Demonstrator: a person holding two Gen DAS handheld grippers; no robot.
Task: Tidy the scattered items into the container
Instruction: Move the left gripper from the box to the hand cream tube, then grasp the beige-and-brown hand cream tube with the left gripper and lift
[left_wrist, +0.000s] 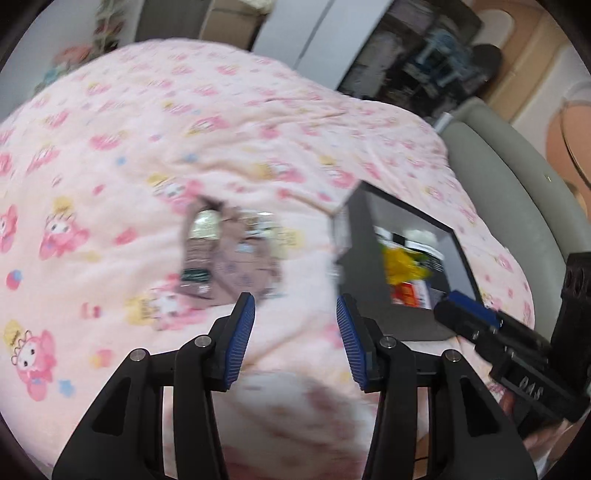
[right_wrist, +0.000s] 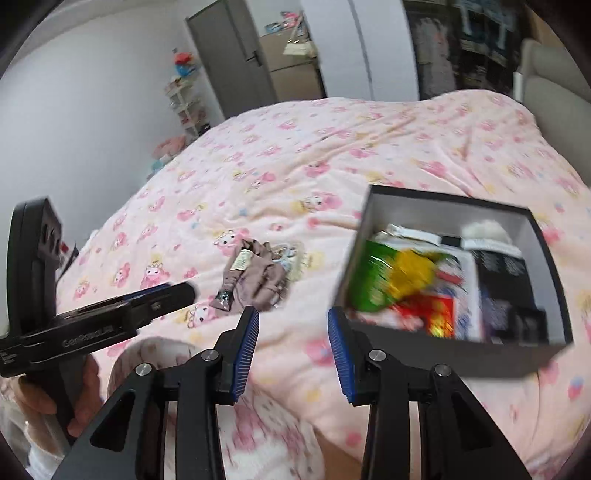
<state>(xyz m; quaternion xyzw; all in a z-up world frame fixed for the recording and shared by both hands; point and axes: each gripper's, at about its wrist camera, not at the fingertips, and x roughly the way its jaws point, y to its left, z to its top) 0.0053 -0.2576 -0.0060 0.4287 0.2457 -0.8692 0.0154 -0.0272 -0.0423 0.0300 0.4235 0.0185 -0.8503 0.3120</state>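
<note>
The box (right_wrist: 458, 347), black outside and pale inside, sits open on the pink quilt (right_wrist: 332, 147) toward the right of my right wrist view; it holds a green-and-yellow packet (right_wrist: 391, 277), a red packet (right_wrist: 436, 314), dark cartons (right_wrist: 506, 273) and something white and fluffy (right_wrist: 487, 230) at the far wall. Left of the box, apart from it, lies the one loose heap: a brownish cloth item (right_wrist: 258, 280) with a pale tag and a few small pieces I cannot make out beside it. My right gripper (right_wrist: 292, 325) hangs above the quilt between heap and box, jaws apart, nothing between the blue pads (right_wrist: 245, 350). My left gripper (left_wrist: 295, 314) likewise stands wide and empty, with the cloth item (left_wrist: 236, 258) just beyond its left pad and the box (left_wrist: 402, 325) beyond its right one. Each camera catches the other tool: the left gripper's side (right_wrist: 122, 314) and the hand (right_wrist: 44, 398) holding it show at the right view's left edge. The left view is blurred. A grey headboard (left_wrist: 498, 177) borders the quilt on the right.
</note>
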